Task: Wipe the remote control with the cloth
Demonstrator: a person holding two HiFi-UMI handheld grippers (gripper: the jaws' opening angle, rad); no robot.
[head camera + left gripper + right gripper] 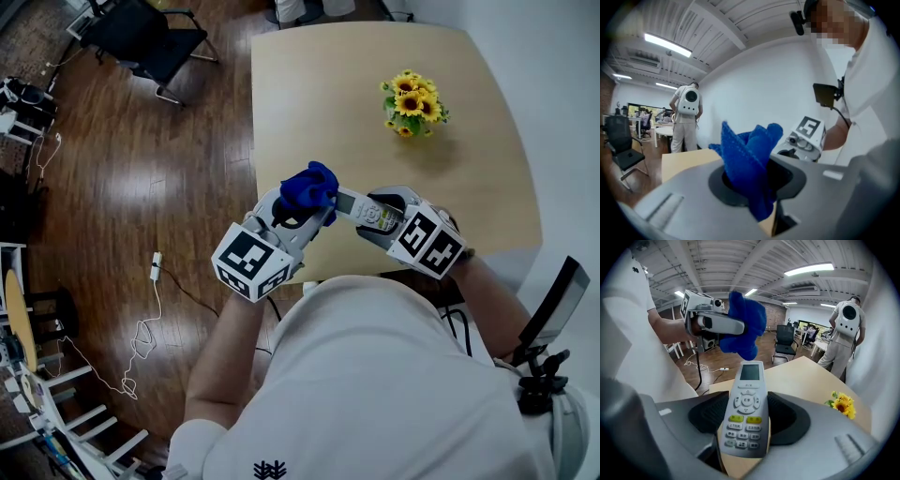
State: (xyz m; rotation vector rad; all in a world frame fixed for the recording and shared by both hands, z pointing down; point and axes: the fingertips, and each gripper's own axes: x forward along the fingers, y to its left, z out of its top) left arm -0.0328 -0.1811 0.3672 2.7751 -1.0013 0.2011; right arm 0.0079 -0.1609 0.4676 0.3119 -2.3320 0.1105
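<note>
A white remote control with a small screen and yellow buttons lies lengthwise between the jaws of my right gripper, which is shut on its lower half. My left gripper is shut on a bunched blue cloth that sticks up out of its jaws. In the head view both grippers are held above the near table edge. There the cloth is at the screen end of the remote, left gripper facing right gripper. The right gripper view shows the cloth just over the remote's tip; contact is unclear.
The light wooden table carries a small bunch of sunflowers at its far side. A black chair and a white cable are on the dark wooden floor to the left. A person with a white backpack stands beyond the table.
</note>
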